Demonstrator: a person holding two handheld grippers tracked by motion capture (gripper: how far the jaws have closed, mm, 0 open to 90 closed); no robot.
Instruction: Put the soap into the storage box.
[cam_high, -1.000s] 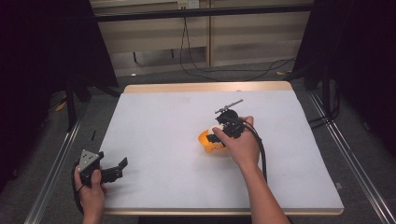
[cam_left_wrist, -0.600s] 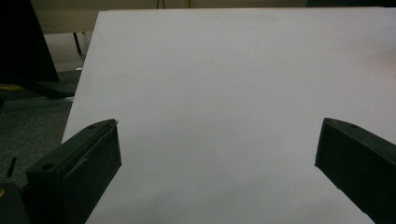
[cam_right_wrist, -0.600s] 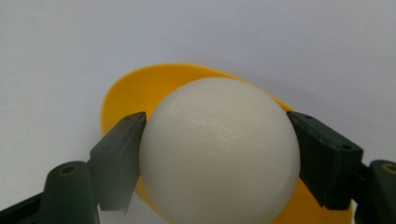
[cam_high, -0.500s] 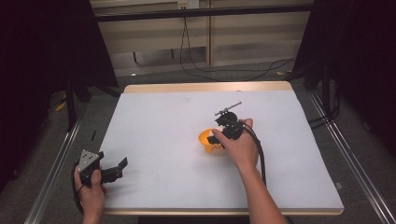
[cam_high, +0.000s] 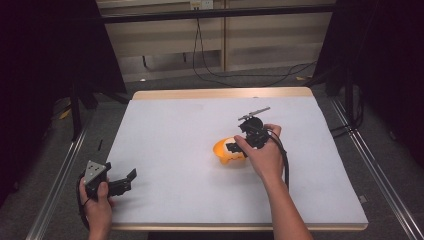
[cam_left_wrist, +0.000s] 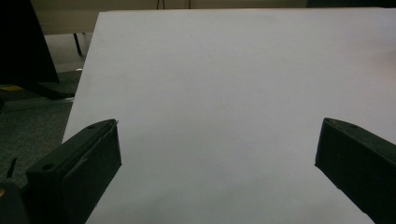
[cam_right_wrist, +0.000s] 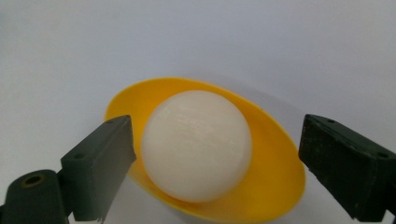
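Note:
A yellow bowl (cam_right_wrist: 271, 154) holds a white ball (cam_right_wrist: 197, 145) in the right gripper view. My right gripper (cam_right_wrist: 217, 161) is open just above it, with one jaw on each side of the ball and not touching it. From the high view the orange-yellow bowl (cam_high: 223, 150) sits mid-table, partly covered by the right gripper (cam_high: 235, 148) and the hand. My left gripper (cam_high: 129, 179) rests near the table's front left corner, open, nothing between its jaws. In the left gripper view the left gripper (cam_left_wrist: 217, 149) faces bare white table (cam_left_wrist: 224, 84).
The white table top (cam_high: 170, 135) has a wooden rim at the far edge. Metal rails (cam_high: 55, 180) run along both sides. Dark stands and loose cables (cam_high: 210, 65) lie on the floor beyond the table. A cable trails from the right gripper along the forearm.
The right gripper has shifted slightly toward the bowl and lower. The left gripper has stayed where it was.

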